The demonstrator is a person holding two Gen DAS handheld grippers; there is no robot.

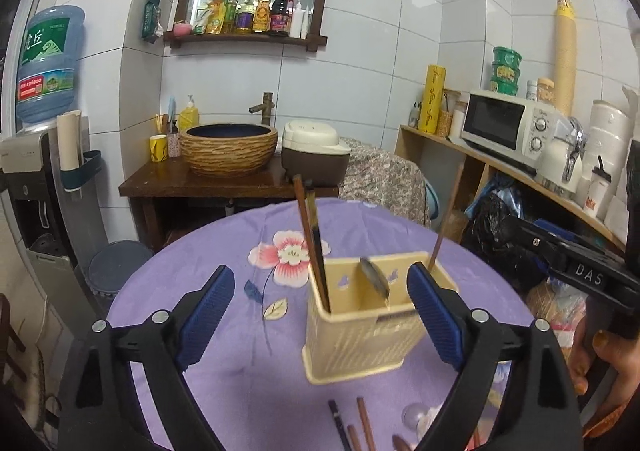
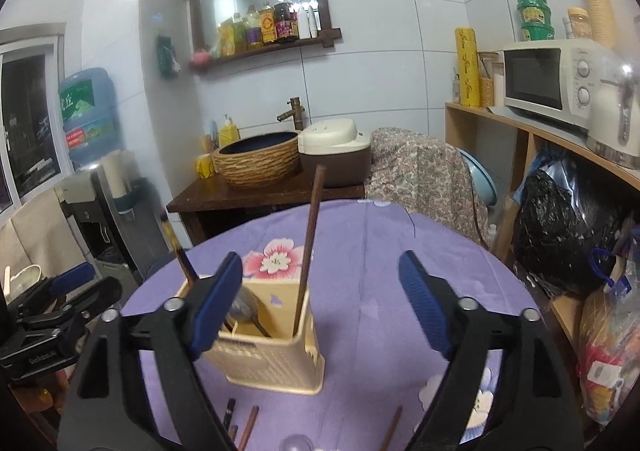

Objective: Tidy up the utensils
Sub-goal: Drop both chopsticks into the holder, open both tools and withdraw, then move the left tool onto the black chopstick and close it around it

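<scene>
In the left wrist view, the left hand-held gripper (image 1: 320, 299) is spread wide and empty just before the cream utensil holder (image 1: 360, 335) on the purple worktop (image 1: 224, 235); two chopsticks (image 1: 310, 239) are stood inside it. In the right wrist view, the right hand-held gripper (image 2: 320, 295) is likewise spread and empty; the utensil holder (image 2: 272, 355) is seen behind its left finger, loose chopsticks (image 2: 248, 427) lying in front of the holder.

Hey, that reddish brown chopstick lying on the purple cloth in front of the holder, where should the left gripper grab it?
Grip the reddish brown chopstick mid-shaft, coming from above with the open left gripper spanning its width; it lies flat and thin, so likely only its sides can be pinched.
</scene>
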